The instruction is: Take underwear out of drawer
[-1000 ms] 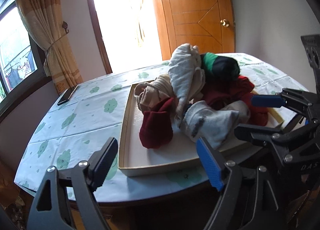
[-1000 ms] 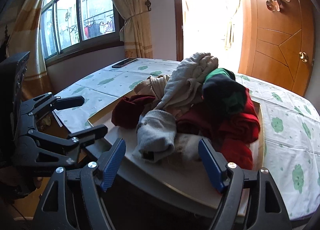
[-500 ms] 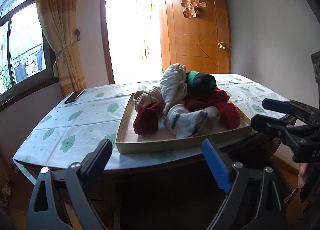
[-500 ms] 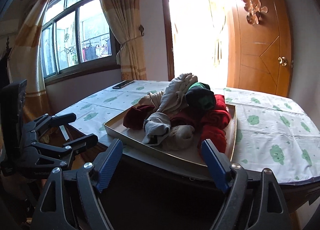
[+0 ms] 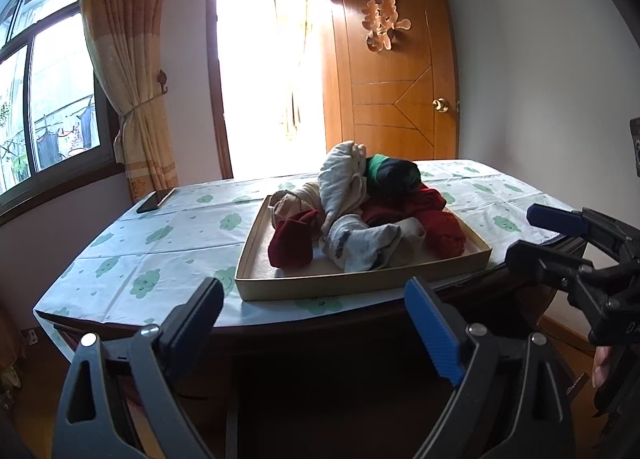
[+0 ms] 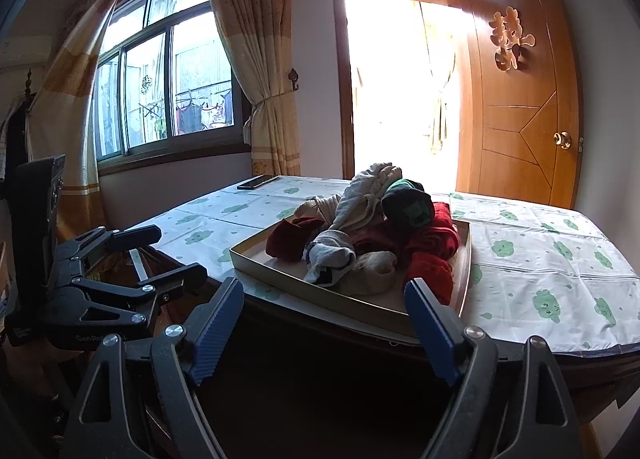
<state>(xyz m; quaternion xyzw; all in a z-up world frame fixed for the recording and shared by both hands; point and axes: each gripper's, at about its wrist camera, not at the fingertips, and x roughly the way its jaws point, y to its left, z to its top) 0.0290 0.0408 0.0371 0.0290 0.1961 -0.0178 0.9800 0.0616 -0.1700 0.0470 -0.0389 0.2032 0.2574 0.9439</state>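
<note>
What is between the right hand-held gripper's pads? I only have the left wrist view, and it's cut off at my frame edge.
Observer: Nothing. In the right wrist view the right hand-held gripper is open with empty pads, apparently short of the table edge.
Operator: What is it lined up with?
Observer: The near side of the shallow beige cardboard tray. The grey rolled sock shows in the gap between its pads.
Operator: What's on the tray's right?
Observer: Only the white tablecloth with green cloud prints shows there.
</note>
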